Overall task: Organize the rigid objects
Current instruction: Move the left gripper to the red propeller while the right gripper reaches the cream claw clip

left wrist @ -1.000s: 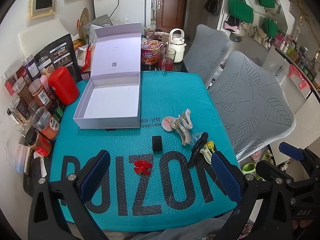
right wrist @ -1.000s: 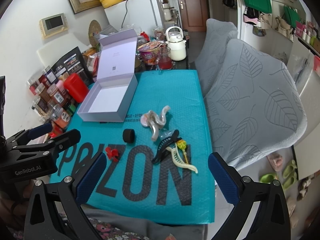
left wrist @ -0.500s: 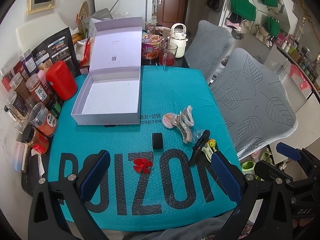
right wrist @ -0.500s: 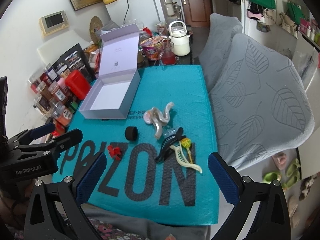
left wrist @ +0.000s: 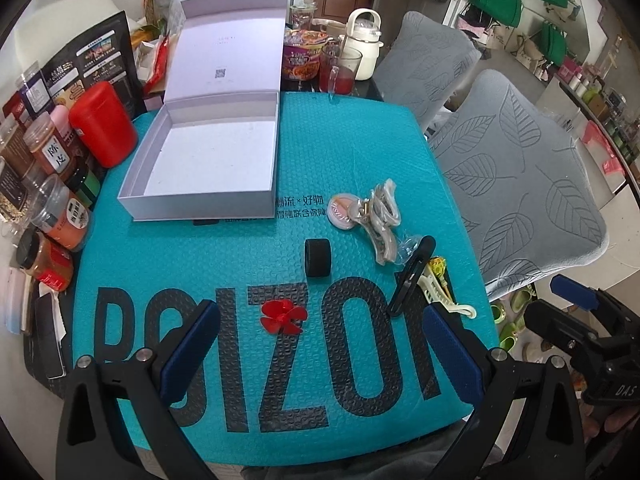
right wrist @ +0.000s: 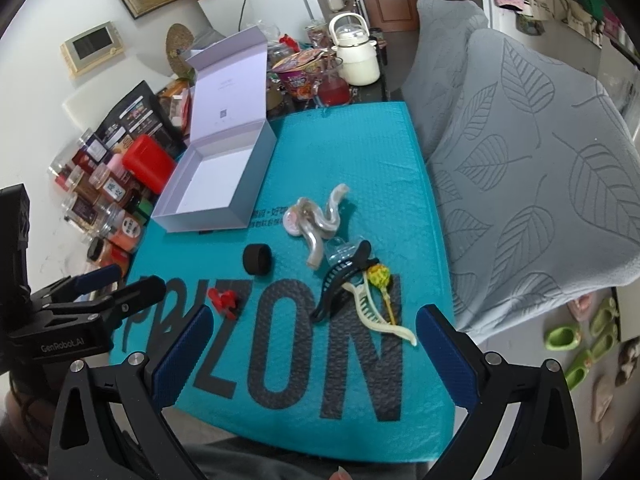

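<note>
An open lilac box (left wrist: 208, 168) with its lid up sits at the back left of the teal mat (left wrist: 360, 140); it also shows in the right wrist view (right wrist: 212, 184). On the mat lie a red flower clip (left wrist: 283, 316), a black ring (left wrist: 318, 258), a pink round piece (left wrist: 340, 212), a beige claw clip (left wrist: 384, 224), a black claw clip (left wrist: 412, 276) and a cream clip (left wrist: 440, 296). My left gripper (left wrist: 320, 352) is open, just before the red clip. My right gripper (right wrist: 312, 352) is open above the mat's near edge, before the black clip (right wrist: 340, 280).
Spice jars (left wrist: 52, 152) and a red canister (left wrist: 104, 124) line the left edge. A noodle cup (left wrist: 302, 60), a glass mug (left wrist: 340, 72) and a white kettle (left wrist: 364, 48) stand behind the mat. Grey leaf-pattern chairs (left wrist: 520, 184) stand to the right.
Both grippers have moved forward and lower toward the mat. The objects on the mat have not moved.
</note>
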### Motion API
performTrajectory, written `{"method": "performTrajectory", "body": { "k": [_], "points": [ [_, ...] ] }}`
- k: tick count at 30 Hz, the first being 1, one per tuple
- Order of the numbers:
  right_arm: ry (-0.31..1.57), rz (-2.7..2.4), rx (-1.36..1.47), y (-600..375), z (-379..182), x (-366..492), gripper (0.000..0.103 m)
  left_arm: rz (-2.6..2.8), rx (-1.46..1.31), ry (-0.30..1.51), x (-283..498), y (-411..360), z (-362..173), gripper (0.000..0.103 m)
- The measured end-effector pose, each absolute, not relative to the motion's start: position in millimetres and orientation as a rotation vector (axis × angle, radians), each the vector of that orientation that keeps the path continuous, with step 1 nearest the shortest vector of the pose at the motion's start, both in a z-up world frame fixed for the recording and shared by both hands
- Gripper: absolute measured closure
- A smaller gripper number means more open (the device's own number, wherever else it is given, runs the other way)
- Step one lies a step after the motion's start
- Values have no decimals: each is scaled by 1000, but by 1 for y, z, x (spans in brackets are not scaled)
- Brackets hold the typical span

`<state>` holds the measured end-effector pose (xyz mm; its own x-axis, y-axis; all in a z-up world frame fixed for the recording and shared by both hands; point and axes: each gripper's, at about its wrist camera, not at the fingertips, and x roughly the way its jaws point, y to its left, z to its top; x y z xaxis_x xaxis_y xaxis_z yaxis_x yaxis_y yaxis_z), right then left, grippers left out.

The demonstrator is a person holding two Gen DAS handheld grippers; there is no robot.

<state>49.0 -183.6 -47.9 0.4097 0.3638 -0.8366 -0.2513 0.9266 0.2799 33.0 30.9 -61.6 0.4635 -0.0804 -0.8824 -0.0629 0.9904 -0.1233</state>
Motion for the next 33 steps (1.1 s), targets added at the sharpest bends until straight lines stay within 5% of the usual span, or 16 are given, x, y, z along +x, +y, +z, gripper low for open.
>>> {"method": "performTrajectory", "body": {
  "k": [21,26,33],
  "points": [
    [1126,398,0,-174,-144,75,1,-41,-26,1121,61,38,-164,11],
    [1141,416,16,-177,-162,81,31,-93,2,1116,60,37,-180,14],
    [1155,440,-37,-170,-177,83,57,-149,-12,1115,63,42,-194,26]
  ]
}}
